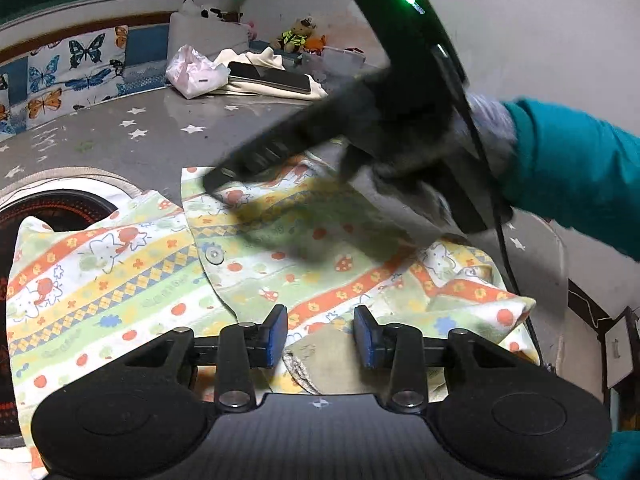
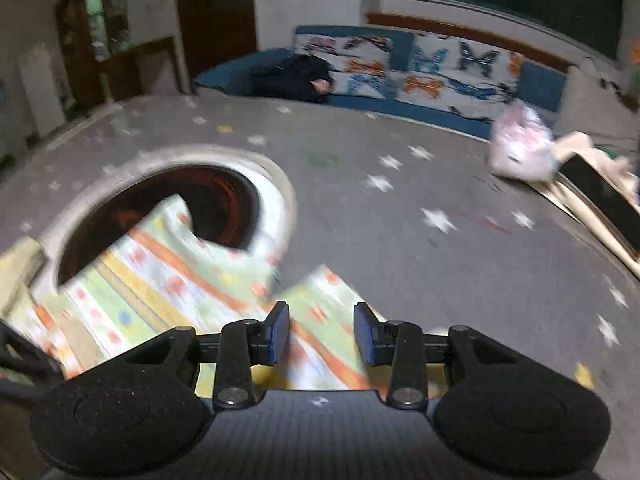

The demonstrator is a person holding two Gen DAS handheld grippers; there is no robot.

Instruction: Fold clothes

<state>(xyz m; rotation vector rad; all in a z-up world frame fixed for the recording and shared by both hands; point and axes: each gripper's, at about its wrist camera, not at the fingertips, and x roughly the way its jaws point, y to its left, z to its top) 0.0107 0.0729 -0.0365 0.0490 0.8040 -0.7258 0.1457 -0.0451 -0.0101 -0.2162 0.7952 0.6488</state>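
Note:
A small printed garment [image 1: 132, 264] with orange, yellow and green stripes and a button [image 1: 215, 255] lies spread on the grey star-patterned table [image 1: 132, 148]. My left gripper [image 1: 321, 332] hovers open over its near edge, and nothing is pinched between the blue pads [image 1: 276, 336]. The right gripper [image 1: 216, 182], blurred, reaches across the garment's far side, held by a gloved hand [image 1: 488, 120] in a teal sleeve. In the right wrist view my right gripper [image 2: 322, 332] is open above a garment flap [image 2: 320, 312]. Part of the garment [image 2: 168, 248] drapes over a round opening.
A round dark-red opening [image 1: 52, 208] is set in the table at the left. At the far side lie a pink-white bag [image 1: 192, 72] and a dark phone [image 1: 272, 76] on cream cloth. A sofa with butterfly cushions [image 2: 432, 68] stands beyond the table.

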